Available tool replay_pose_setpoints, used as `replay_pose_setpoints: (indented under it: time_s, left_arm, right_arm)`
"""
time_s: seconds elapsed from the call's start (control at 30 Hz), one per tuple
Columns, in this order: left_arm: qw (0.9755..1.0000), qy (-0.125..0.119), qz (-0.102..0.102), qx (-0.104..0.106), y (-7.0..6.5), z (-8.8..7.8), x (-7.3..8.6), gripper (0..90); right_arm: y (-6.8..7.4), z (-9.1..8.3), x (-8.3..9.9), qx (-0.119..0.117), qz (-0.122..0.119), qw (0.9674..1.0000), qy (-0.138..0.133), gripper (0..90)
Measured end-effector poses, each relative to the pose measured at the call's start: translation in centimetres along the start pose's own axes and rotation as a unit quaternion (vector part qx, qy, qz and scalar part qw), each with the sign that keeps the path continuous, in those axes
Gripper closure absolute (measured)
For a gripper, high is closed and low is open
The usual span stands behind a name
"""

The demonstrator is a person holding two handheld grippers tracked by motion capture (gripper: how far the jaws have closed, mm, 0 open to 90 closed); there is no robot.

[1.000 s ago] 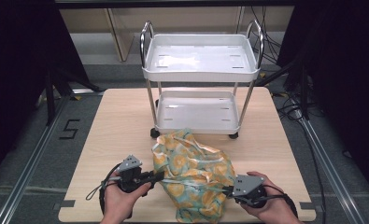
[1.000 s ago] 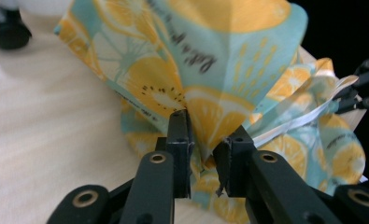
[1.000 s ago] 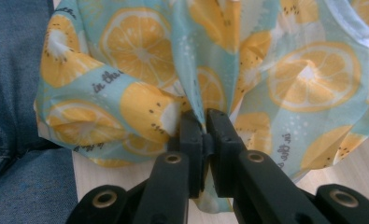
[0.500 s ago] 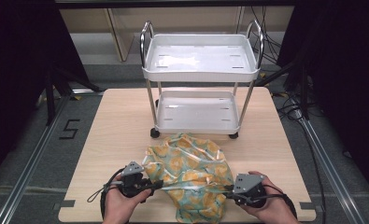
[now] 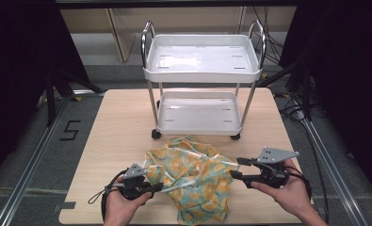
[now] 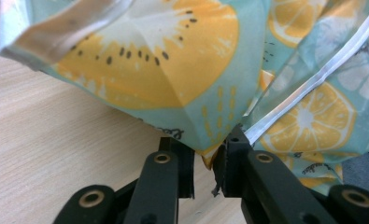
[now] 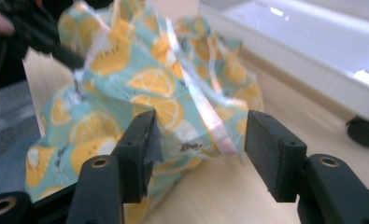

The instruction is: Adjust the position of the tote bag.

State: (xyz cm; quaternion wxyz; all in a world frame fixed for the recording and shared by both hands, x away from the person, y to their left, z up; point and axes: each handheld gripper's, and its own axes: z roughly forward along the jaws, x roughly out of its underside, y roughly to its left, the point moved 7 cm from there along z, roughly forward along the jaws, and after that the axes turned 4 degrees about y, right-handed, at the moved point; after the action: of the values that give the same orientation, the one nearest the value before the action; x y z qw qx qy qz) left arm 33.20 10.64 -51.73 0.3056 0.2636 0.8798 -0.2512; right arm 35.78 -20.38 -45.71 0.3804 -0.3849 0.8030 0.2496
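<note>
Low in the frame, the left gripper [image 5: 151, 187] has just closed its fingers onto the lemon-print bag [image 5: 193, 176]; the right gripper [image 5: 236, 167] has just opened, fingers off the bag.

Light wooden table [image 5: 122, 122], white two-tier cart [image 5: 200, 101] standing on it, lemon-print bag [image 5: 193, 176] crumpled near front edge

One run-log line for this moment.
left gripper: pinching bag corner | right gripper: jaws just opening, off bag | cart: unloaded
</note>
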Motion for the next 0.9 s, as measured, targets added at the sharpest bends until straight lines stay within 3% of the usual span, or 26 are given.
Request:
replay_pose_setpoints:
  time_s: [0.03,0.07,0.27,0.43,0.5,0.53,0.6,0.63,0.67,0.73,0.8,0.83,0.87,0.9]
  left_arm:
    - [1.0,0.0,0.002,-0.004,0.0,0.0,0.0,79.9]
    - [1.0,0.001,0.002,-0.007,0.1,0.0,0.0,80.0]
    - [0.9999,-0.004,0.005,-0.009,0.0,0.1,-0.2,80.7]
    - [0.9998,0.0,0.014,-0.01,-0.4,0.2,-0.2,80.9]
    - [0.9996,0.006,0.024,-0.016,-0.4,0.0,-0.1,80.9]
    - [0.9996,0.006,0.023,-0.015,-0.5,0.0,-0.1,80.9]
    - [0.9997,0.002,0.022,-0.012,-0.6,0.1,-0.1,81.1]
    - [0.9996,0.002,0.024,-0.013,-0.6,0.1,-0.1,81.1]
    - [0.9995,0.005,0.026,-0.016,-0.5,0.1,0.0,81.1]
    - [0.9995,0.008,0.026,-0.015,-0.5,0.1,0.1,81.1]
    - [0.9996,0.008,0.026,-0.008,-0.7,0.1,0.2,81.1]
    - [0.9997,0.008,0.023,-0.007,-0.7,0.1,0.3,81.1]
    - [0.9997,0.01,0.02,-0.009,-0.7,0.1,0.4,81.0]
    - [0.9998,0.009,0.019,-0.007,-0.8,0.0,0.4,80.8]
  right_arm:
    - [-0.2,-0.2,-0.7,-0.005,-0.009,0.9999,-0.012,46.7]
    - [0.0,-0.4,-1.2,-0.002,-0.003,0.9998,-0.018,46.8]
    - [-0.2,-2.1,-2.4,0.019,-0.025,0.9992,-0.023,48.9]
    - [-1.1,-2.2,-2.7,0.039,0.024,0.9985,-0.029,48.2]
    - [-1.4,-1.2,-2.2,0.035,0.049,0.9982,0.007,46.4]
    - [-1.7,-0.6,-2.0,0.035,0.047,0.9981,0.016,45.6]
    - [-1.3,1.1,-0.9,0.013,0.084,0.9944,0.062,43.4]
    - [-1.6,1.7,-0.6,0.016,0.079,0.9942,0.071,43.3]
    - [-1.3,2.3,0.0,0.009,0.104,0.9905,0.09,42.5]
    - [-1.1,3.5,1.2,-0.003,0.106,0.9862,0.126,41.4]
    - [-1.0,4.3,2.1,-0.005,0.111,0.9828,0.147,47.4]
    - [-1.1,4.6,2.5,-0.008,0.099,0.9825,0.158,55.7]
    - [-1.0,4.7,2.6,-0.007,0.086,0.9833,0.16,66.0]
    - [-1.0,5.0,2.5,-0.005,0.077,0.9865,0.144,72.1]
